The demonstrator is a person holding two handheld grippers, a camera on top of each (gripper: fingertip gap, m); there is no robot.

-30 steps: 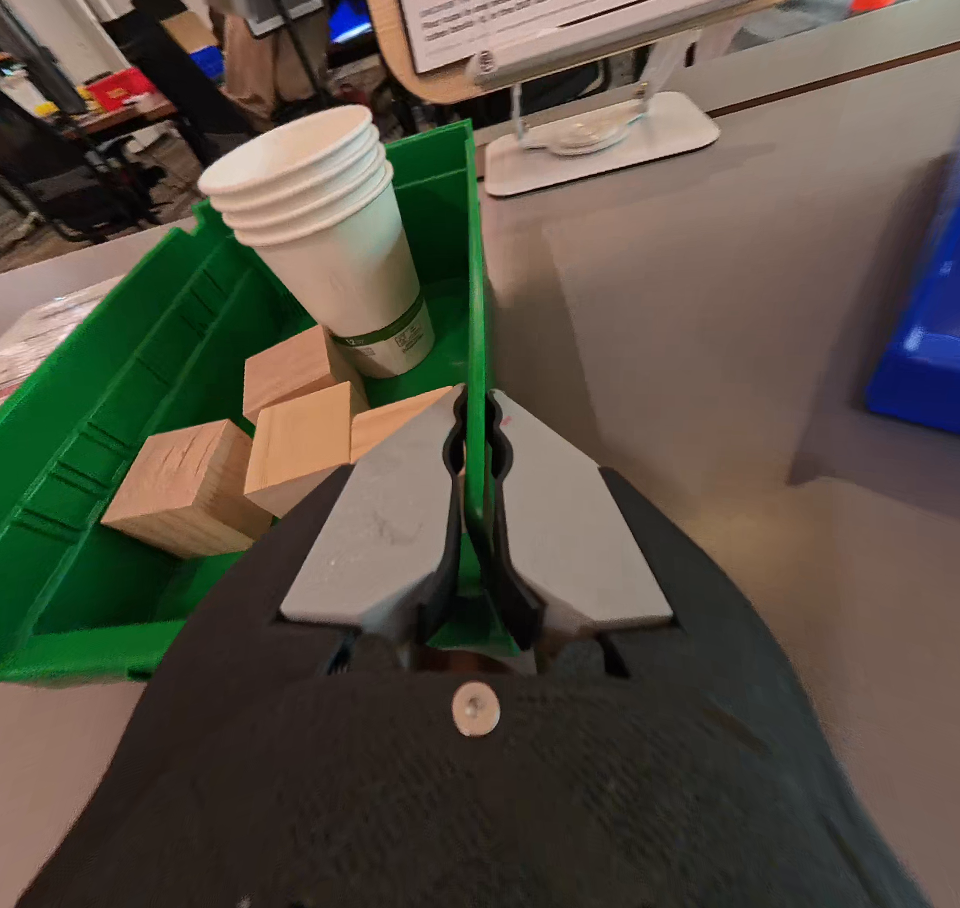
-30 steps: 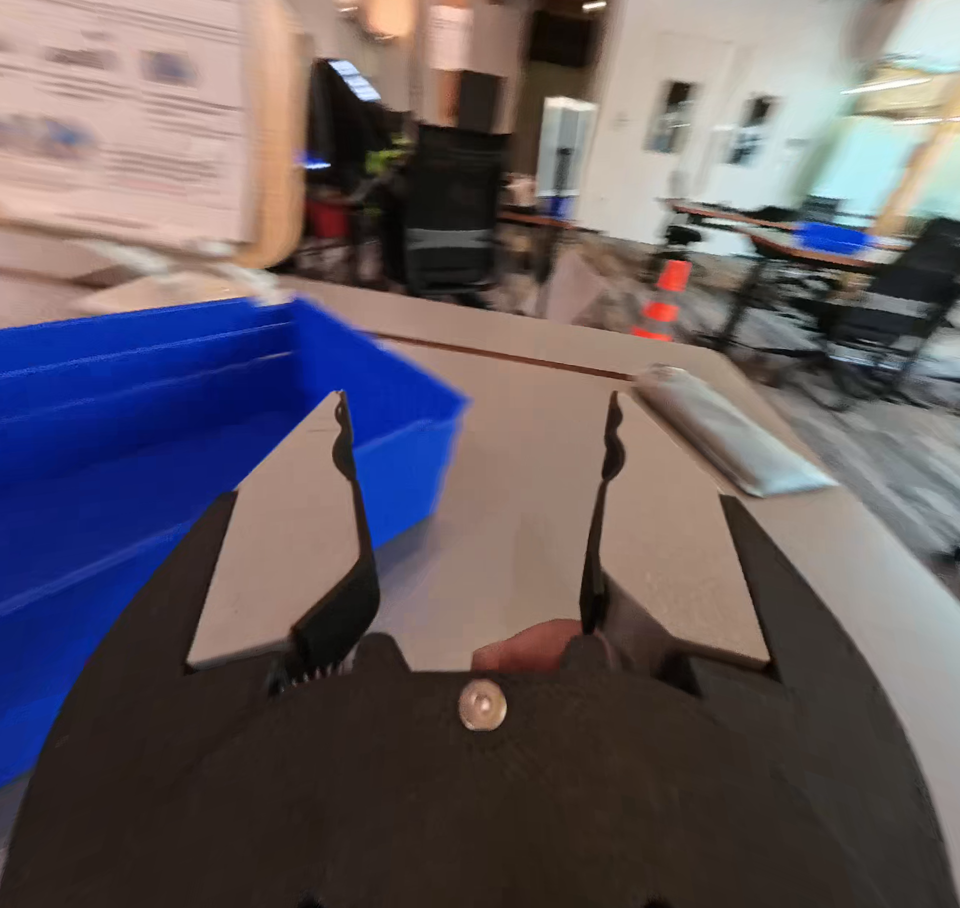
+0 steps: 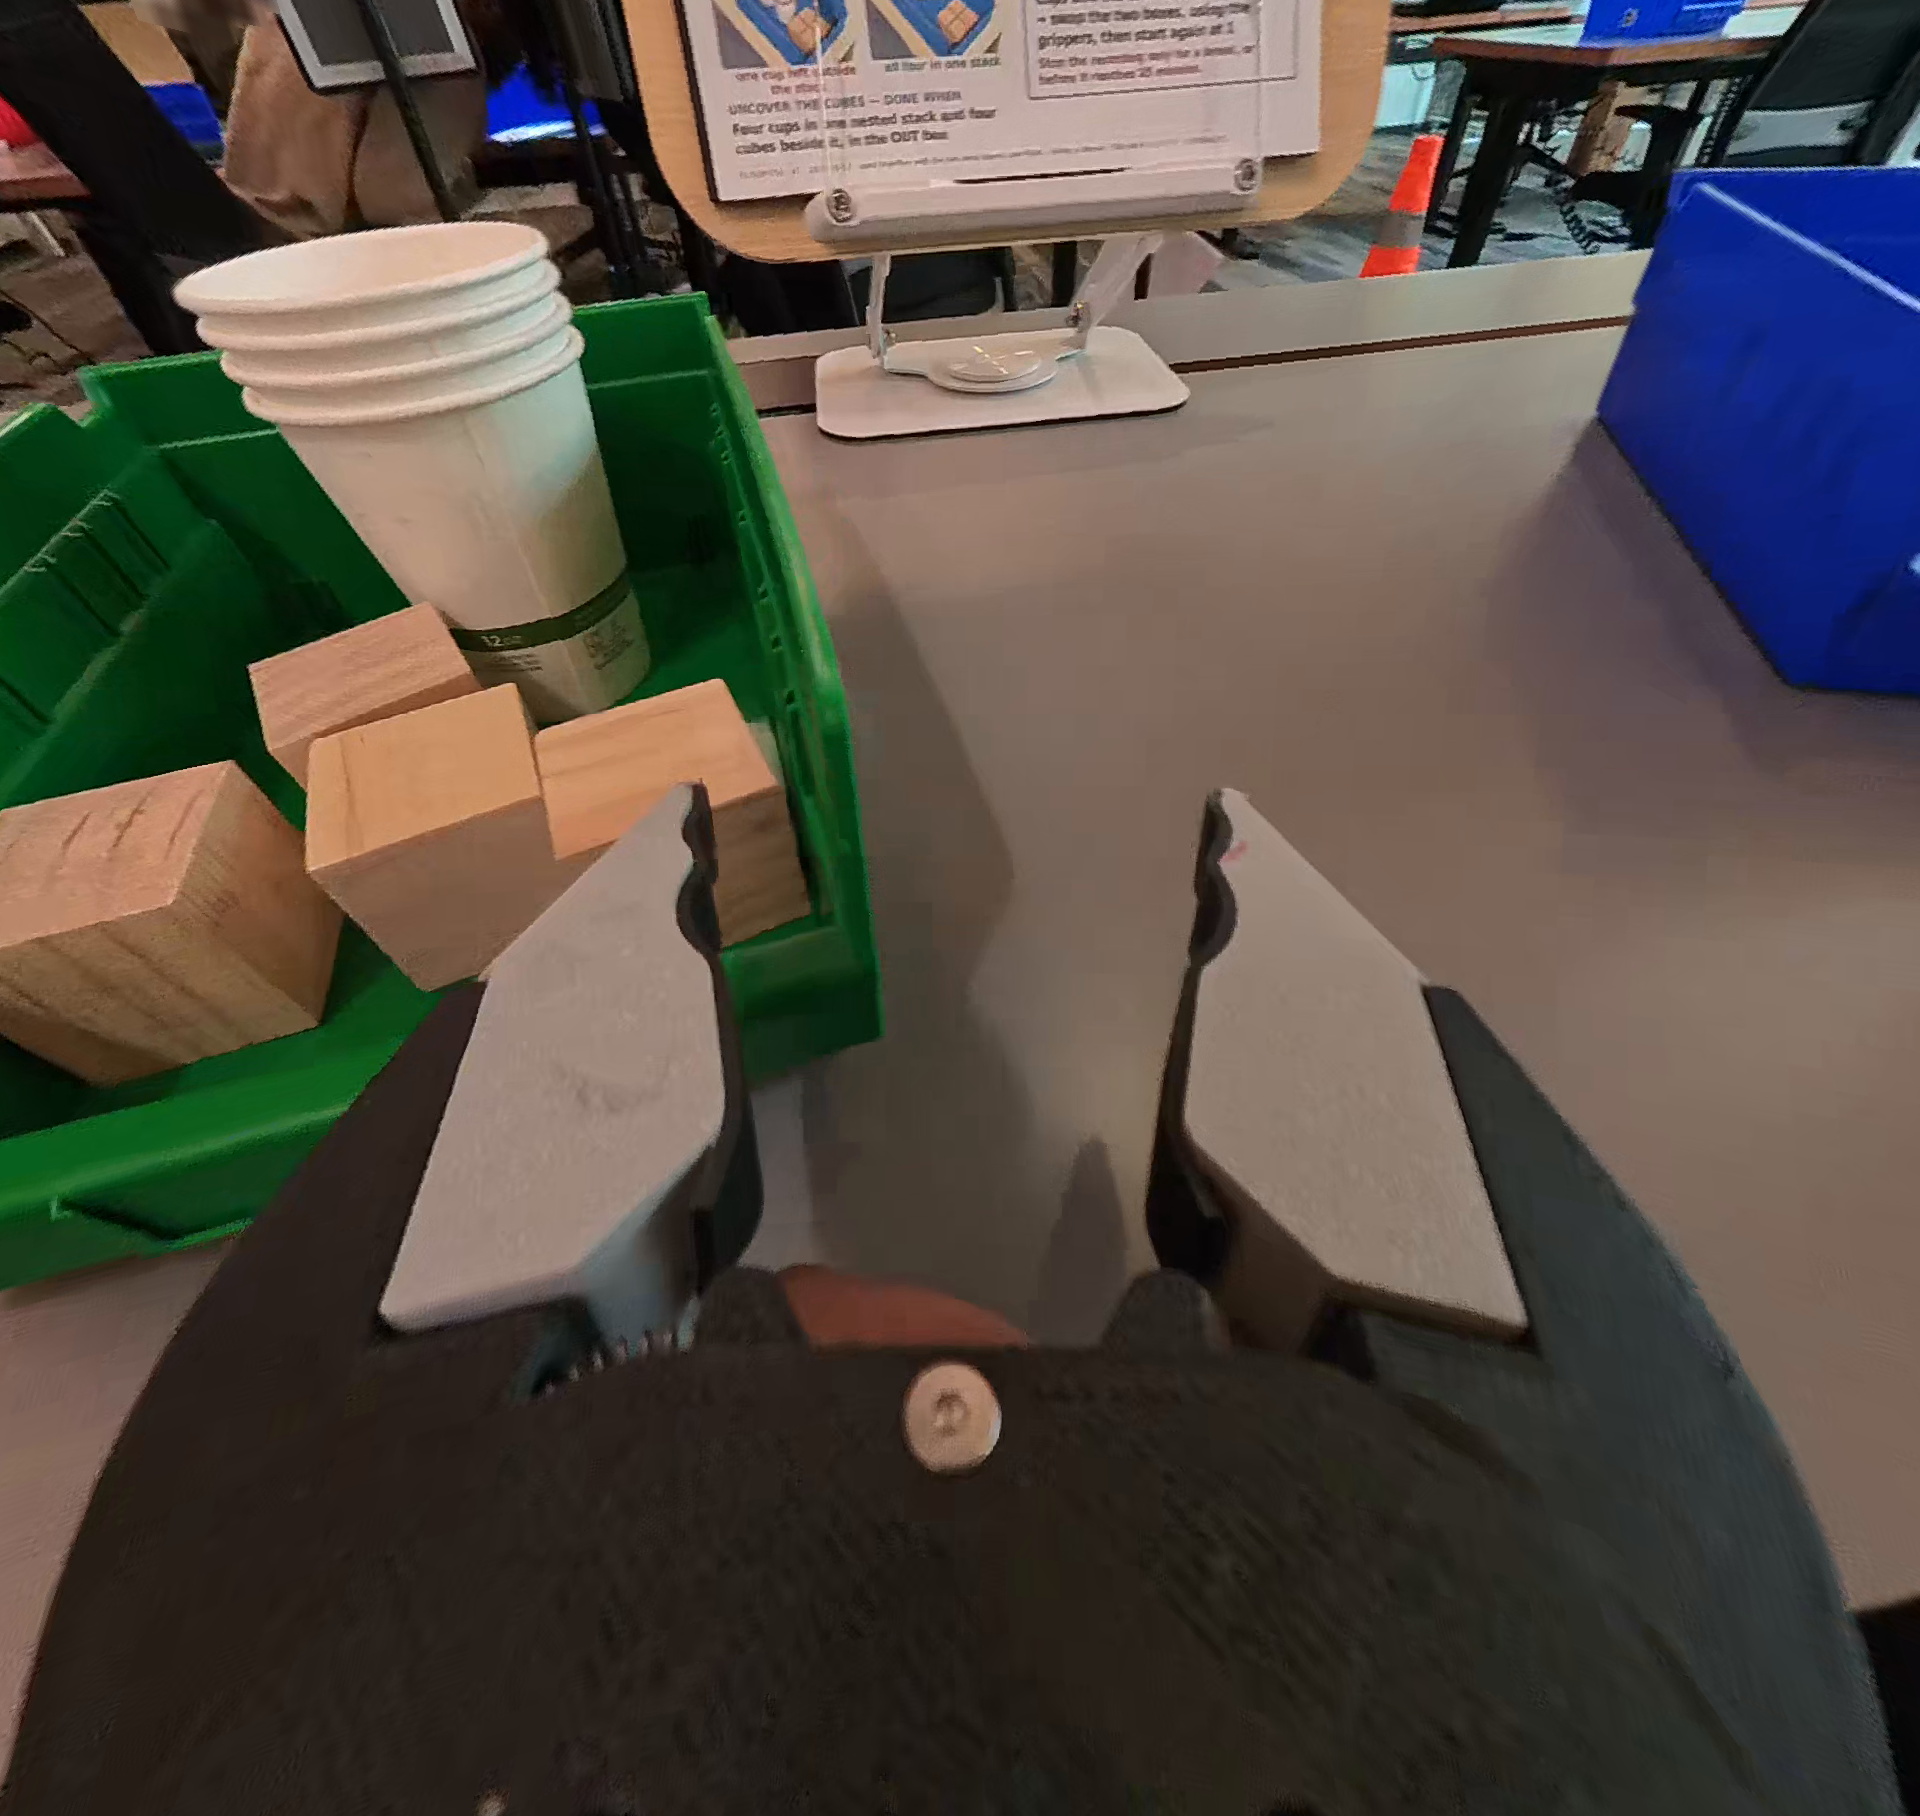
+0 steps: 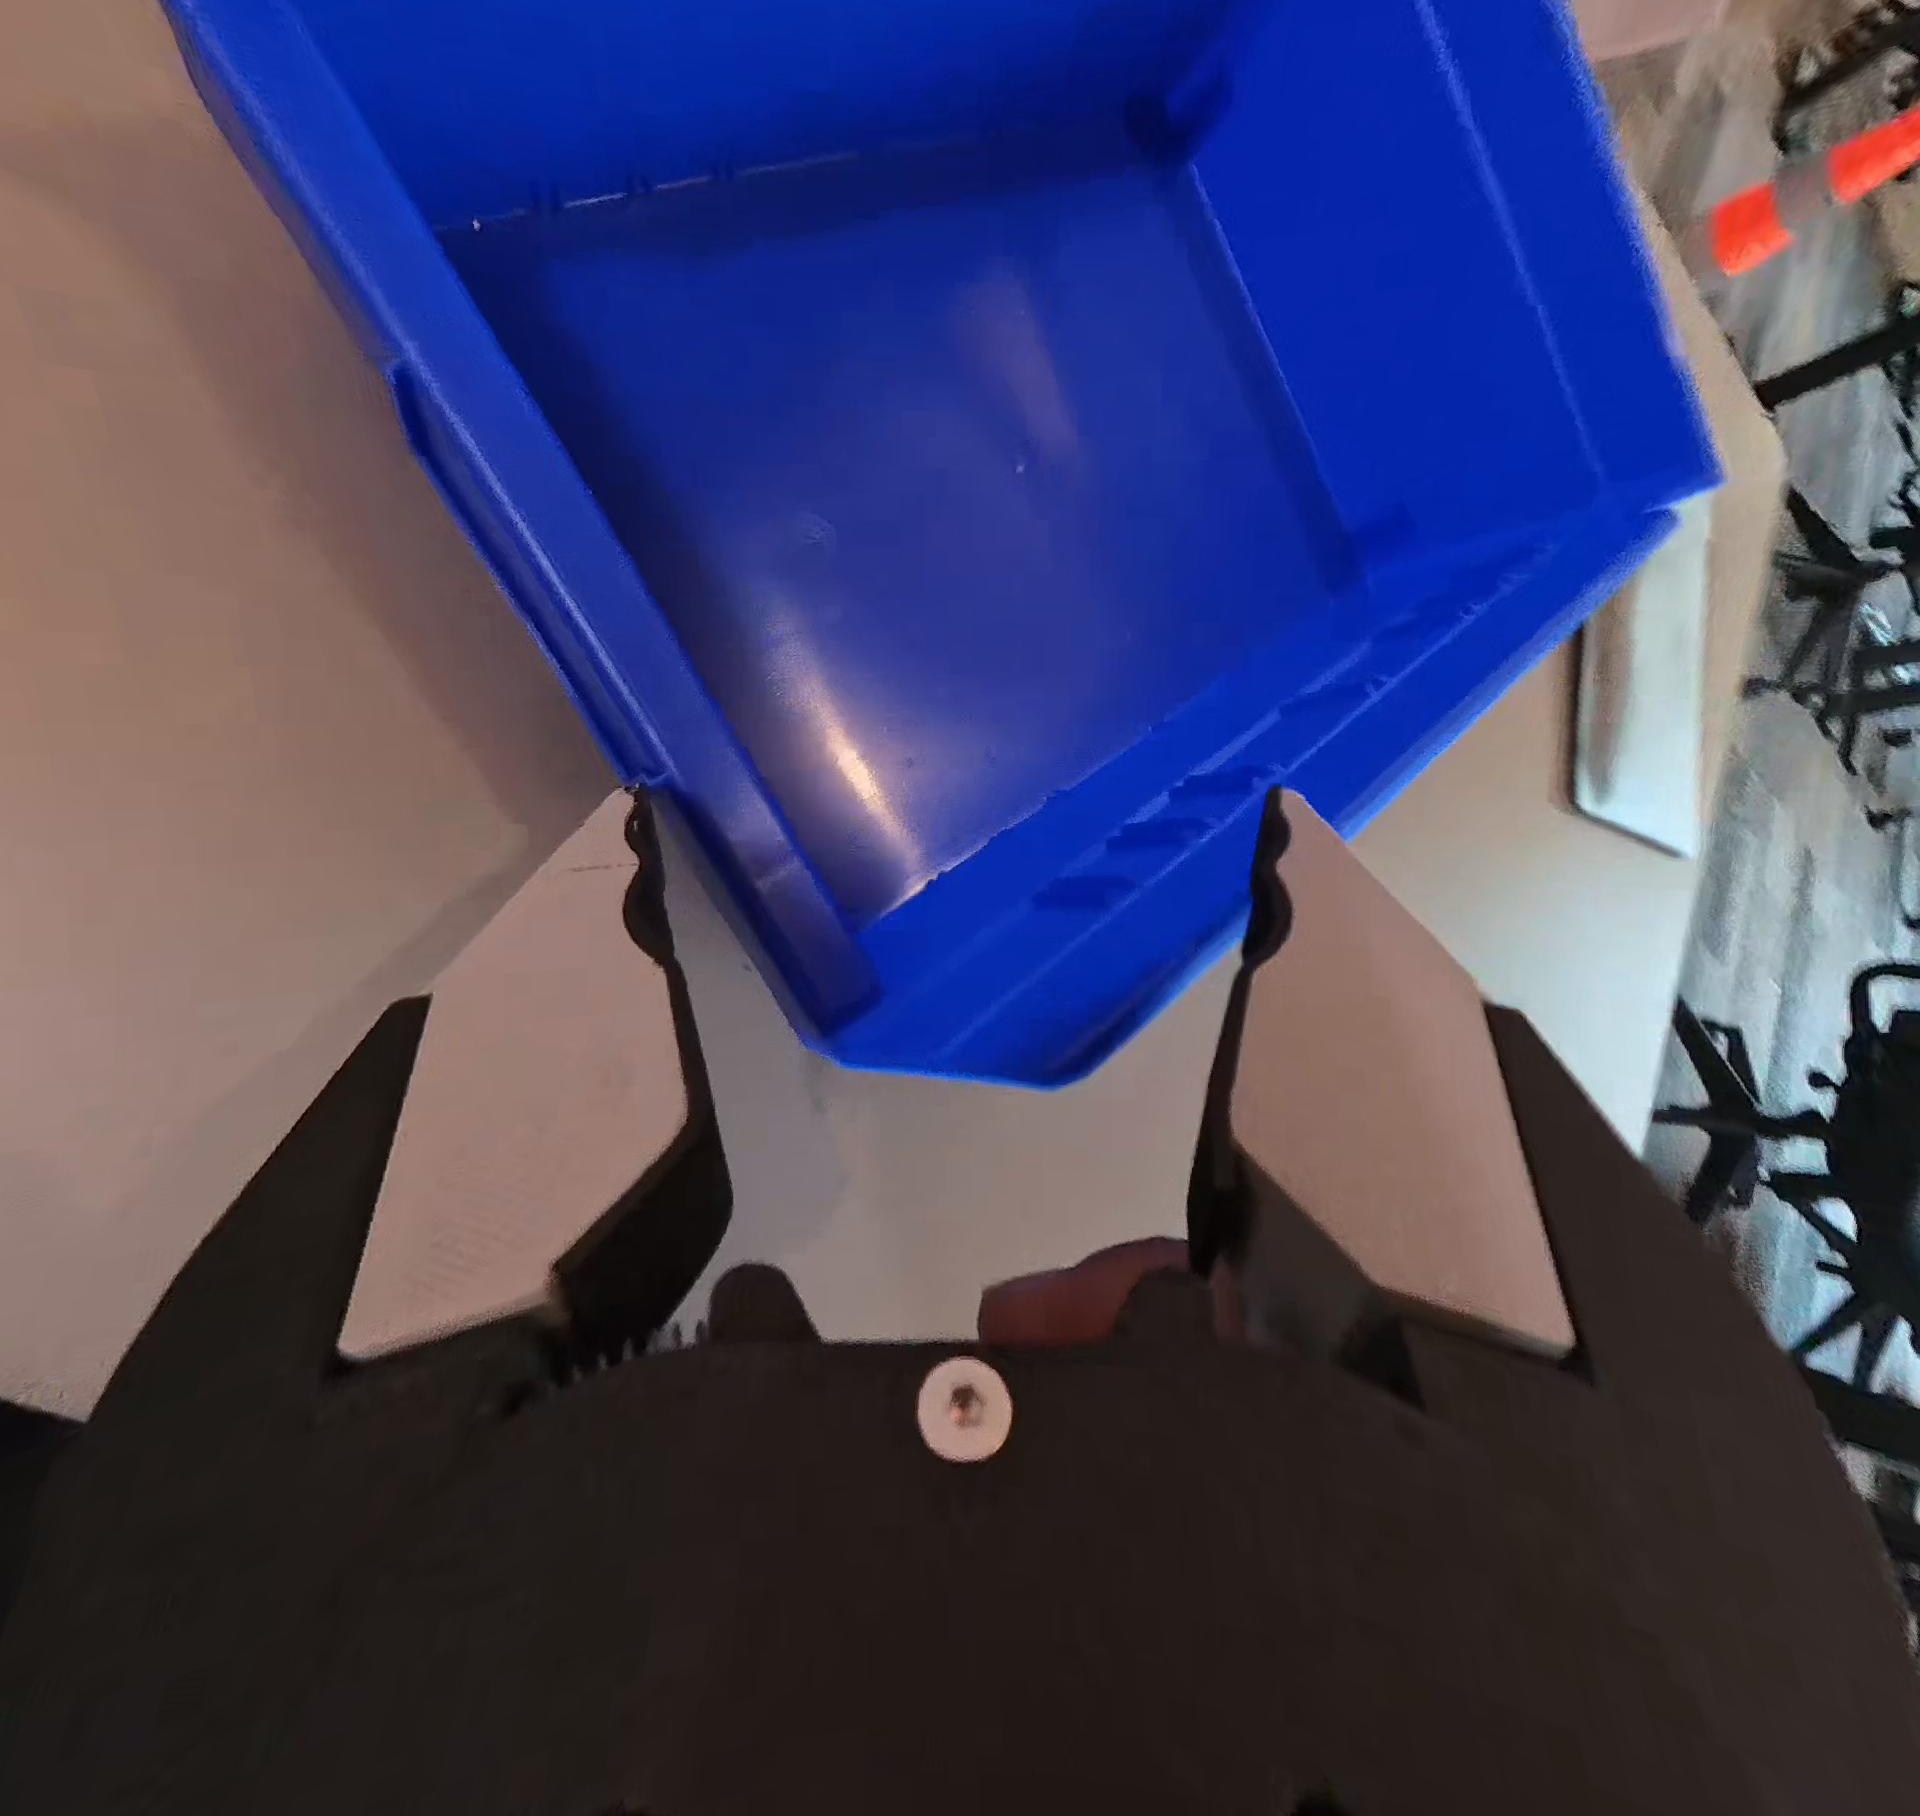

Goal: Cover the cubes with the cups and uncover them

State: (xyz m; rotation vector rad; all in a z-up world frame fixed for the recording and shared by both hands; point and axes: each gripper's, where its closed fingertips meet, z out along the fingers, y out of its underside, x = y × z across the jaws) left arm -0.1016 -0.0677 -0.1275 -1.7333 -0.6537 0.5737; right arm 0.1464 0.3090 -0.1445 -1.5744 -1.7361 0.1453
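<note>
Two handheld grippers are hovering over a grey tabletop [image 3: 1195, 623], each seen from its own wrist camera. The left gripper [image 3: 956, 831] is holding its two grey fingers [image 3: 613, 1039] wide apart with nothing between them but bare tabletop; it is sitting just right of a green plastic bin [image 3: 821, 727], its left fingertip overlapping the bin's near right corner in the view. Inside that bin a nested stack of four white paper cups [image 3: 436, 457] is standing upright, leaning slightly, toward the far right corner. Four pale wooden cubes [image 3: 426, 831] are lying uncovered in front of the stack, clustered close together, some touching. Behind the bin a wooden-edged instruction board [image 3: 997, 52] is standing on a white base. A blue plastic bin [image 3: 1787, 436] is sitting at the right. The right gripper [image 4: 956, 852] is looking steeply down at that blue bin [image 4: 935, 416], fingers spread wide and gripping nothing, the bin's near corner lying between the fingertips in the view; whether they touch it cannot be told
</note>
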